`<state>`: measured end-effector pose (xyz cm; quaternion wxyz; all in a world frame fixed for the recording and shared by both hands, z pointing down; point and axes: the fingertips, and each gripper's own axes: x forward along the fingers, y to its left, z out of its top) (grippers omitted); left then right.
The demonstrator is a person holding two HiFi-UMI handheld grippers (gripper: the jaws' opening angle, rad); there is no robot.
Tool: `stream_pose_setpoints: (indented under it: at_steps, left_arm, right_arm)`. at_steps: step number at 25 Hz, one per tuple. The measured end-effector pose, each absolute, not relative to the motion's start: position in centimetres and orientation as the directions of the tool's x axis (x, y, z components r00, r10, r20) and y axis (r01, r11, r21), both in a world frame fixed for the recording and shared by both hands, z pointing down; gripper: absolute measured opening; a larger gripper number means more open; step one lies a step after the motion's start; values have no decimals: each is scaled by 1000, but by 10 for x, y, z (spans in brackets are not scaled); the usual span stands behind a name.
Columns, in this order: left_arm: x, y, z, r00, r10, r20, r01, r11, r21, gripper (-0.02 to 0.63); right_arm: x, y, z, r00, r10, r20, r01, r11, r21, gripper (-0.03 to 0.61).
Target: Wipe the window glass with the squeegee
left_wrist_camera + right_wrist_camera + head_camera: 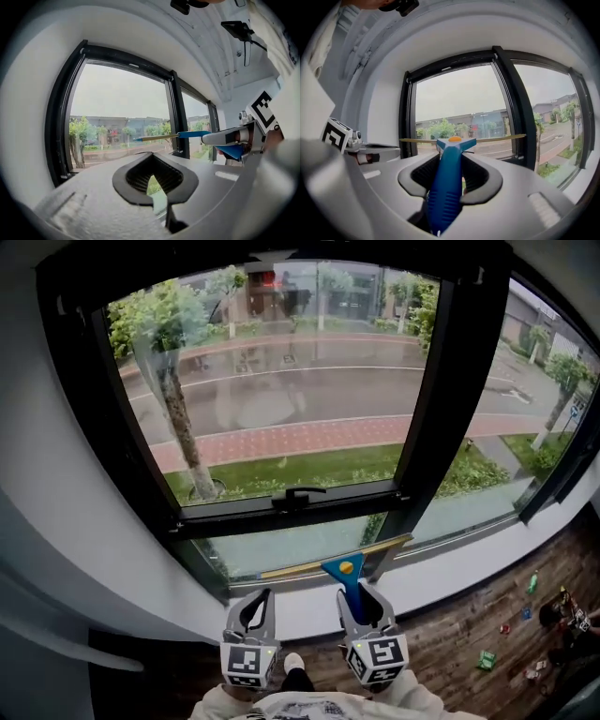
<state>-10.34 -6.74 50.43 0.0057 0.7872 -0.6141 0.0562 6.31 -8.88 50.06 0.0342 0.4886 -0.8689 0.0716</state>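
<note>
Clamping the squeegee (346,570) by its blue handle, the right gripper (361,602) presents the blade level before the window glass (272,547) at lower centre, apparently ready for a stroke. The left gripper (256,607), jaws closed on nothing, sits beside it at lower left, clear of the blade.

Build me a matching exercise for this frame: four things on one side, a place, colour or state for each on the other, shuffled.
Things
1. squeegee
2. left gripper
3. window handle
4. floor

Descriptions
A. black, on the bottom rail of the upper pane
B. brown wood planks, with small items scattered at the right
C. blue handle clamped in the right gripper, blade up near the lower glass
D. nothing between its jaws

Pairs: 1-C, 2-D, 3-A, 4-B
</note>
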Motion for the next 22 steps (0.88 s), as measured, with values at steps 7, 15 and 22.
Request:
stream_pose_setpoints:
  at_steps: [7, 15, 22]
  left_arm:
    - [-144, -177, 467, 228, -972, 54, -972, -231, -35, 2]
    - [-149, -248, 409, 184, -983, 7, -979, -184, -91, 2]
    - [-140, -300, 318, 169, -980, -102, -979, -154, -136, 2]
  right_arm:
    - [27, -192, 465, -493, -867, 73, -869, 489, -69, 149]
    - [29, -277, 409, -507, -862, -15, -861, 507, -44, 149]
    - [37, -340, 313, -515, -843, -159, -852, 523, -16, 149]
